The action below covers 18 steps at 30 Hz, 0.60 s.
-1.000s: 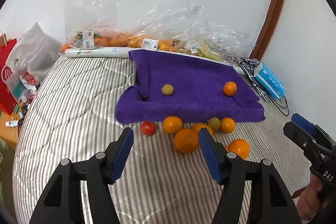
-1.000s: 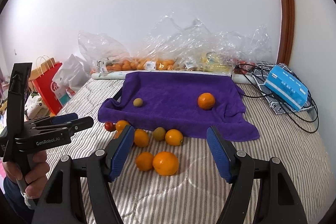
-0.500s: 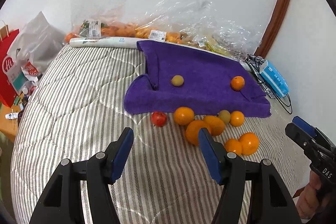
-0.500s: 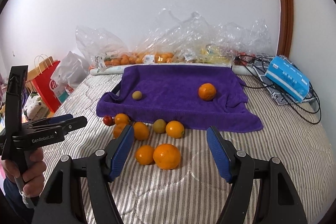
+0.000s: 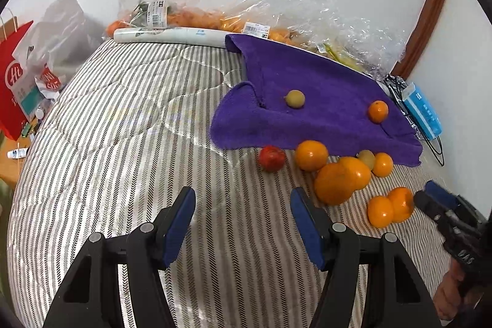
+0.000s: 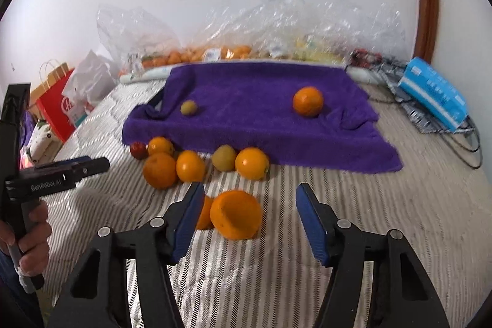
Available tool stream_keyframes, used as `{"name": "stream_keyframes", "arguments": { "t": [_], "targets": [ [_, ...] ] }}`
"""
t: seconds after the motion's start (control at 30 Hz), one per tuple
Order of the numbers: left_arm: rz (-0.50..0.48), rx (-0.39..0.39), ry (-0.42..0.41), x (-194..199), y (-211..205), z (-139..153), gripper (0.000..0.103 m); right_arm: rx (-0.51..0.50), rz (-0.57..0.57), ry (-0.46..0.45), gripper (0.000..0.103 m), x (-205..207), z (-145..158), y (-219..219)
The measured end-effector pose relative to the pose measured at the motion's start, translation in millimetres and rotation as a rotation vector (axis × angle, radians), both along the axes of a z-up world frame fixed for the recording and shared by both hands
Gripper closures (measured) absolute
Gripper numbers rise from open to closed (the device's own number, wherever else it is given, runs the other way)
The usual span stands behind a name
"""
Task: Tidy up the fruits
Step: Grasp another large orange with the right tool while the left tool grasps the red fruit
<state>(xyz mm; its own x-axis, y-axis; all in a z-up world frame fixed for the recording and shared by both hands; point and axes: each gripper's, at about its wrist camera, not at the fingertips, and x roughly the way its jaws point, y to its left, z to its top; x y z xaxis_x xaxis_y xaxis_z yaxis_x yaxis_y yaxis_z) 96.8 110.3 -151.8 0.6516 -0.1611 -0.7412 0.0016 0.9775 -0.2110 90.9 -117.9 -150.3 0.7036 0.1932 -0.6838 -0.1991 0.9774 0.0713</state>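
A purple towel [image 5: 323, 82] [image 6: 252, 88] lies on the striped bed with a yellow-green fruit [image 5: 295, 98] [image 6: 188, 107] and an orange [image 5: 378, 111] [image 6: 307, 101] on it. Several oranges, another green fruit [image 6: 224, 157] and a red fruit [image 5: 271, 158] [image 6: 138, 150] sit loose in front of the towel. My right gripper [image 6: 250, 192] hangs low over a large orange [image 6: 236, 214]. Its jaws are closing with that orange between them, and the pads are clear of it. My left gripper [image 5: 242, 199] is open over bare bedspread, left of the fruit.
Clear plastic bags of fruit [image 5: 215, 17] and a white roll [image 5: 169, 36] line the wall behind the towel. A blue packet [image 5: 422, 109] and black cables lie at the right. A red paper bag [image 5: 15, 82] stands off the bed's left side.
Both grippers have dropped closer to the bed. The right jaws have narrowed around the large orange. In the left wrist view the fruit has slid to the right.
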Motion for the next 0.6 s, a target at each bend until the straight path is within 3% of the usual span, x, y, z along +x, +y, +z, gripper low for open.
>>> {"name": "stream_keyframes", "arguments": {
  "t": [0.17, 0.37, 0.43, 0.6],
  "targets": [
    [0.006, -0.01, 0.005, 0.4, 6.8, -3.1, 0.041, -0.011, 0.025, 0.047, 0.054, 11.2, -19.6, 6.4],
    [-0.018, -0.03, -0.002, 5.0, 1.5, -6.0, 0.041, 0.025, 0.064, 0.073, 0.054, 15.9, -26.4, 3.4],
    [-0.023, -0.038, -0.003, 8.2, -1.7, -6.2, 0.041, 0.01, 0.071, 0.078, 0.059, 14.3, -27.4, 2.5],
    [-0.019, 0.01, 0.01, 24.6, -13.1, -8.4, 0.042, -0.015, 0.09, 0.066, 0.059, 7.1, -27.0, -2.3]
  ]
}}
